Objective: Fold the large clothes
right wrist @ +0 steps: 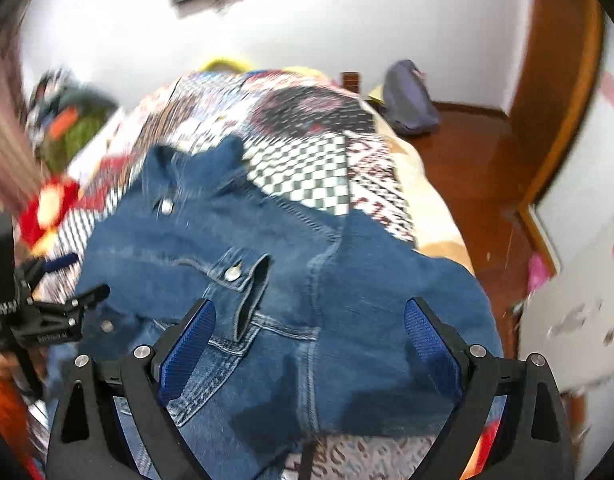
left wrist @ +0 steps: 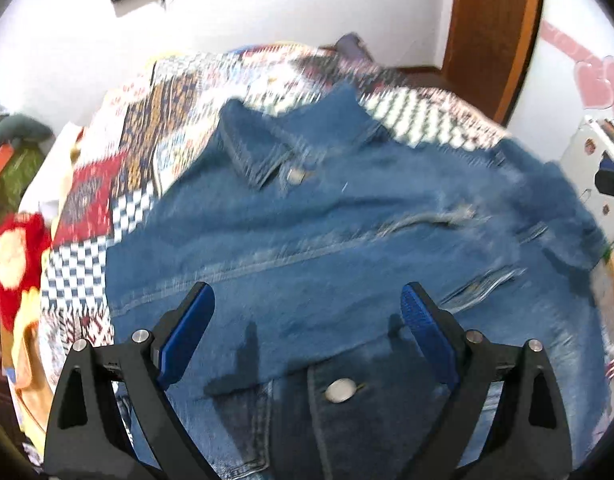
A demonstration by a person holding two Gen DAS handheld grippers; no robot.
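While the denim jacket (left wrist: 327,232) lay spread across the patchwork quilt (left wrist: 139,152), collar (left wrist: 251,148) at the far side, the left gripper (left wrist: 307,308) hovered over its near hem with both fingers spread wide, gripping nothing. The right gripper (right wrist: 309,320) hung equally wide and empty above the folded sleeve cuff (right wrist: 247,280). Bare checkered quilt remained beyond the far-right edge.

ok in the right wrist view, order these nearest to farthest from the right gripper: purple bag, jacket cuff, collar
1. Jacket cuff, just ahead of the right gripper, slightly left.
2. Collar, farther up the bed, left.
3. Purple bag, on the floor beyond the bed, right.
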